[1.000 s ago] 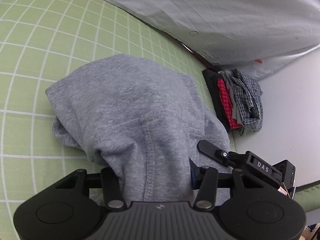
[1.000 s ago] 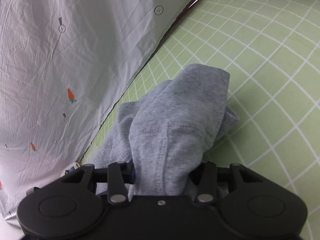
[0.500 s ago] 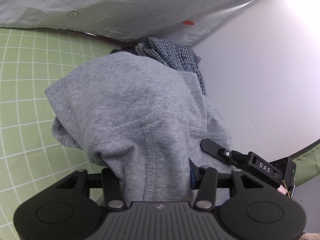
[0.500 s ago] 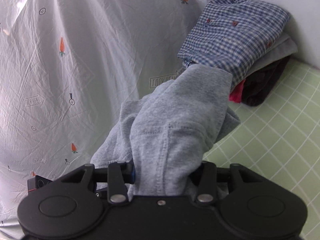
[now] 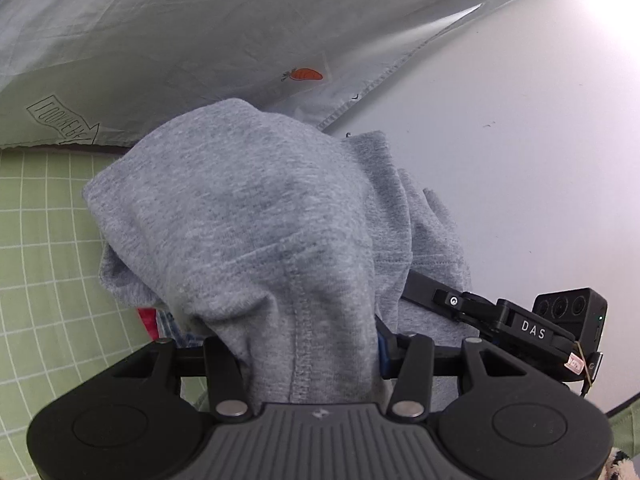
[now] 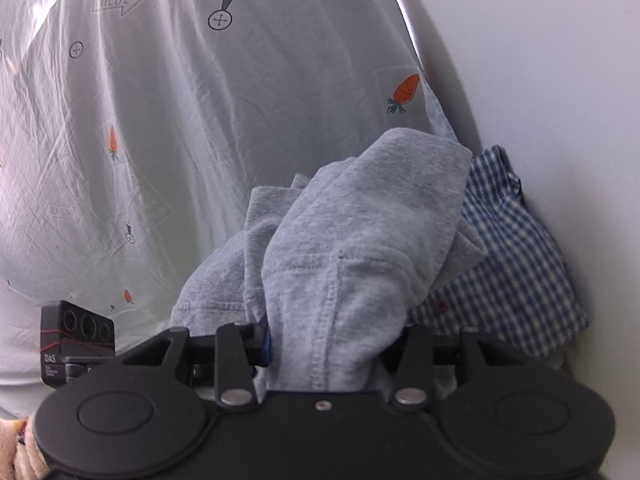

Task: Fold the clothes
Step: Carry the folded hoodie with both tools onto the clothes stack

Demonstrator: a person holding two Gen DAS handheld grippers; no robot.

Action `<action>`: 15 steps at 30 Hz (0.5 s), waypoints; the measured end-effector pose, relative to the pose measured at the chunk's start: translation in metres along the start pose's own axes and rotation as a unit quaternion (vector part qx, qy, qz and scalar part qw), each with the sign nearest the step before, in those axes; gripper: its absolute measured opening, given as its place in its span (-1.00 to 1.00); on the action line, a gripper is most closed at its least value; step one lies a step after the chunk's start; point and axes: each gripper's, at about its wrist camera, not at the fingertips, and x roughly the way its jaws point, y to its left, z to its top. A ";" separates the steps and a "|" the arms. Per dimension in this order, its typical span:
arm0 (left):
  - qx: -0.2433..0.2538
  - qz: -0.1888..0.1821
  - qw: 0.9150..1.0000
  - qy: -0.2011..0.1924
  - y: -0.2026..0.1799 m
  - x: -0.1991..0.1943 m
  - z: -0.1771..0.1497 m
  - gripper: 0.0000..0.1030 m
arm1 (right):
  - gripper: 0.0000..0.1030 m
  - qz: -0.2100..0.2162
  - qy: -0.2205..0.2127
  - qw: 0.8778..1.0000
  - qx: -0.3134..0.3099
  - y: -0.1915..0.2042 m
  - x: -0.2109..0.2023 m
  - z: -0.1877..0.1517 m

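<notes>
A folded grey garment fills the middle of the left wrist view and hangs over my left gripper, which is shut on it. My right gripper is shut on the same grey garment. The garment is held up over a stack of folded clothes topped by a blue checked shirt. A red and checked edge of the stack peeks out under the garment in the left wrist view. The right gripper's body shows at the right of the left wrist view. Fingertips are hidden by cloth.
A pale sheet with carrot prints hangs behind, also in the left wrist view. A white wall is at the right. The green checked mat lies at the left.
Both grippers have carried the grey garment from over the green mat toward the corner, and it is now over the stack of folded clothes by the wall.
</notes>
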 end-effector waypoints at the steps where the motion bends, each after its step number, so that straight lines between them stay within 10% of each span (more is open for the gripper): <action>1: 0.003 0.008 1.000 0.000 -0.001 0.011 0.010 -0.03 | -0.14 -0.013 0.009 1.000 -0.023 0.000 0.009 0.012; 10: -0.002 0.108 0.994 -0.026 0.040 0.088 0.046 0.07 | -0.03 -0.164 0.071 0.965 -0.194 -0.033 0.107 0.058; 15: 0.027 0.126 0.992 -0.011 0.057 0.082 0.046 0.28 | 0.38 -0.153 0.065 0.965 -0.202 -0.041 0.111 0.051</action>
